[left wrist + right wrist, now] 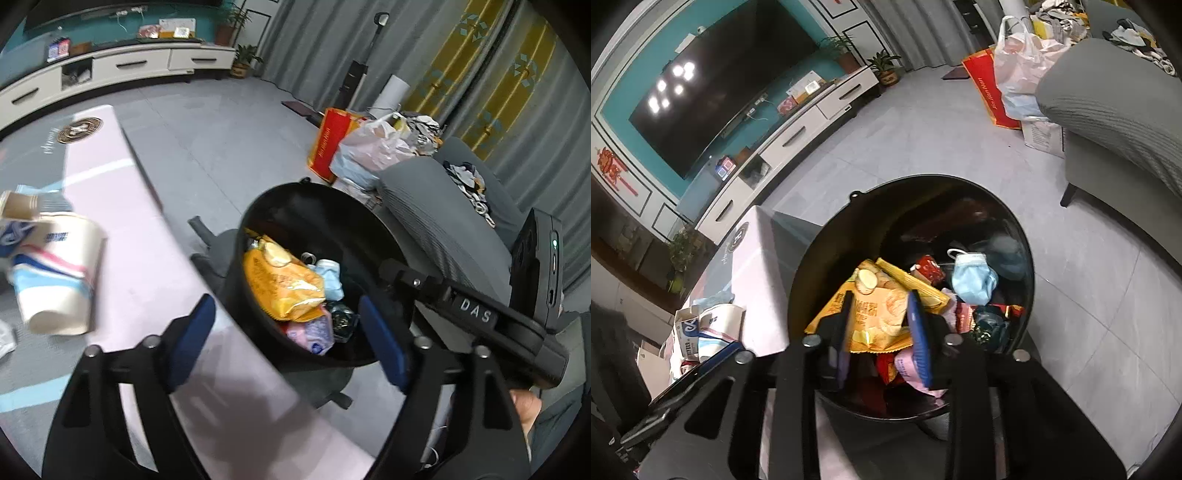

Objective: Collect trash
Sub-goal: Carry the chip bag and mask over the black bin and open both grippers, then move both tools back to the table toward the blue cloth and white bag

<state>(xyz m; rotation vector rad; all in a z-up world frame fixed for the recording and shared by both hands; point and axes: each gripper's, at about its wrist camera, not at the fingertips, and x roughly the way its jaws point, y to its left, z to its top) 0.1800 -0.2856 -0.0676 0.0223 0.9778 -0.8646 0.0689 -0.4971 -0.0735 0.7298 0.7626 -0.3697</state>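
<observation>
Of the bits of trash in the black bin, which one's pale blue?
The crumpled pale blue face mask, white ear loop showing, at the far side of the black round bin. The others are yellow, red, pink or dark.

"DAS" in white letters on right gripper (476,315) body, left wrist view. Red bag (988,92) by the sofa reads roughly "Jin Jian Nian", gold lettering. Chip bag and cup print unreadable.
</observation>
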